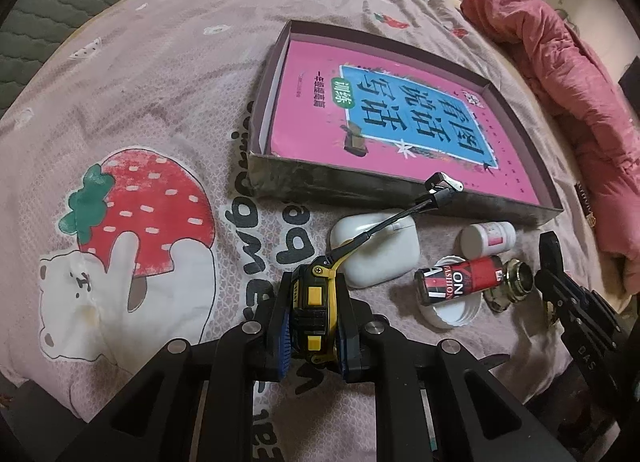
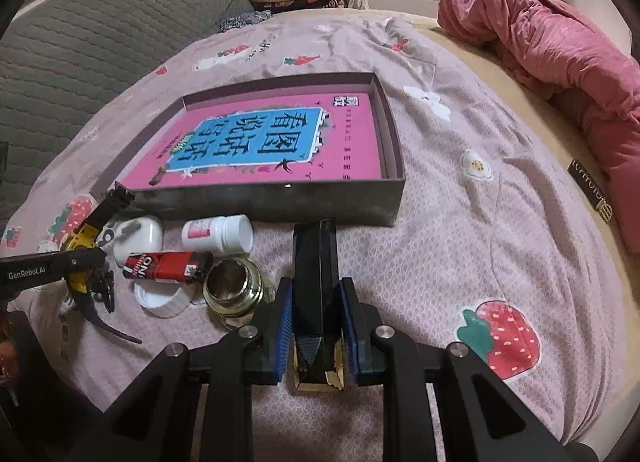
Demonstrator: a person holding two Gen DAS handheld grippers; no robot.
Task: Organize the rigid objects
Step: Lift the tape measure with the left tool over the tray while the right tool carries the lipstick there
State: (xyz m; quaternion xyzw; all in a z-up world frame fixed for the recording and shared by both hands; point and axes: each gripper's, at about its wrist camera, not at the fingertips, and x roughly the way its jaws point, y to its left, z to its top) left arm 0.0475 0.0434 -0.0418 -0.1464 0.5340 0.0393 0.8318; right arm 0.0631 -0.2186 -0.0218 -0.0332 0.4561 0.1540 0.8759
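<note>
Left wrist view: the left gripper (image 1: 315, 328) pinches a black-and-yellow watch (image 1: 314, 312), its strap reaching toward the shallow dark box (image 1: 340, 186) on the bedsheet (image 1: 160, 102). A pink book (image 1: 384, 118) lies flat inside the box.

Right wrist view: the right gripper (image 2: 315, 332) clamps a tall black faceted box with gold trim (image 2: 314, 282), just in front of the shallow dark box's near wall, beside an open glass jar (image 2: 232, 286).

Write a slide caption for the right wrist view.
Right gripper shut on a black box, near the tray holding a pink book.
</note>
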